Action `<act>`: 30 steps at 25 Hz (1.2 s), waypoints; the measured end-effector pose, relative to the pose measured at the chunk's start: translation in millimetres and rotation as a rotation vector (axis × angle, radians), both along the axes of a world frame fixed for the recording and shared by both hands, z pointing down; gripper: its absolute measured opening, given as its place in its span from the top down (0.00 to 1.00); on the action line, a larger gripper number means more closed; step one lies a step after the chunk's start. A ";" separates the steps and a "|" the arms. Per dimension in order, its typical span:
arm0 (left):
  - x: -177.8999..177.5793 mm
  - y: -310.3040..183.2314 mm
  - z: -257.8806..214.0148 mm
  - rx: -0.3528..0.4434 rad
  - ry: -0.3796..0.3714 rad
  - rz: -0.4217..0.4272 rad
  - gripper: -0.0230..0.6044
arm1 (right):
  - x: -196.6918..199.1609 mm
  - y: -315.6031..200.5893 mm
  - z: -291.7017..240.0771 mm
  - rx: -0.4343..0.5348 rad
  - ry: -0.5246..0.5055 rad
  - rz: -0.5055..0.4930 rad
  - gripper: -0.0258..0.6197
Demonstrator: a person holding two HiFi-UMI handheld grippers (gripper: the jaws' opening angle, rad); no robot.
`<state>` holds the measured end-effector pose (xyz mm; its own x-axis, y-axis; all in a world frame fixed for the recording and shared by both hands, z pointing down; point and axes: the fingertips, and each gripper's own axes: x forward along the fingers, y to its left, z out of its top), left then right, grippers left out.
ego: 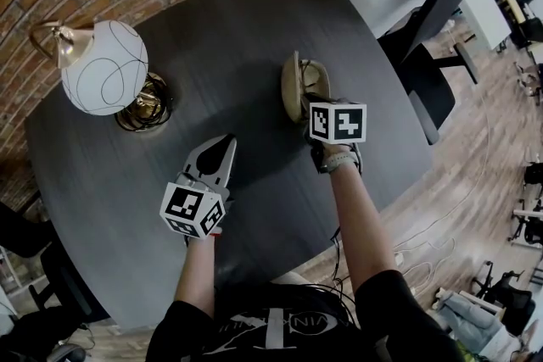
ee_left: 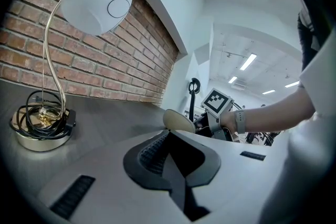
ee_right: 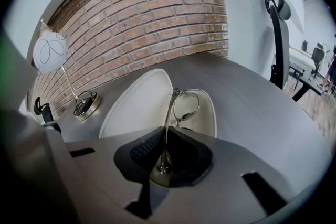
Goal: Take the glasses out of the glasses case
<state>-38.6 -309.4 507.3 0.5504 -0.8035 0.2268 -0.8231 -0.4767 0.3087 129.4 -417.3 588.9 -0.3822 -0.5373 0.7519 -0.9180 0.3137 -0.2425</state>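
Observation:
The beige glasses case (ego: 295,89) lies open on the round dark table (ego: 212,21). In the right gripper view its lid (ee_right: 137,107) is laid back to the left, and the thin metal glasses (ee_right: 186,105) stand up out of its tray. My right gripper (ee_right: 166,134) is shut on the glasses' frame at the near end of the case. My left gripper (ego: 226,145) rests apart, to the left and nearer the person. Its jaws are together with nothing between them, and it points toward the case (ee_left: 178,120).
A lamp with a white globe shade (ego: 103,68) and a brass base (ego: 146,104) stands at the table's back left. An office chair (ego: 433,21) sits off the table's right edge. A brick wall runs behind the table.

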 end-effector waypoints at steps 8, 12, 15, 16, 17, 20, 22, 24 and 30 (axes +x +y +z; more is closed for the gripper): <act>-7.5 4.6 -3.7 -0.003 0.008 -0.020 0.94 | -11.3 -1.6 -23.3 0.045 -0.100 0.030 0.90; -13.8 9.1 -5.7 -0.002 0.005 -0.037 0.94 | -18.0 -0.3 -35.0 0.077 -0.129 0.023 0.90; -18.0 11.4 -9.2 0.004 0.007 -0.048 0.94 | -24.1 0.8 -41.7 0.099 -0.170 0.014 0.90; -19.1 12.0 -10.6 0.006 0.007 -0.051 0.94 | -25.6 1.3 -44.3 0.108 -0.178 0.011 0.90; -20.0 12.6 -12.0 0.008 0.006 -0.054 0.94 | -27.2 1.5 -48.0 0.120 -0.185 0.006 0.90; -23.3 14.2 -17.5 0.014 0.004 -0.064 0.94 | -32.6 0.9 -62.5 0.163 -0.228 -0.004 0.90; -25.8 15.3 -20.9 0.019 0.003 -0.070 0.94 | -35.6 1.6 -70.2 0.180 -0.250 -0.009 0.90; -28.8 17.1 -23.3 0.023 0.002 -0.076 0.94 | -37.6 3.7 -77.0 0.196 -0.258 -0.017 0.90; -34.7 26.9 -34.3 0.054 0.016 -0.076 0.94 | -43.0 18.3 -106.8 0.251 -0.338 -0.042 0.90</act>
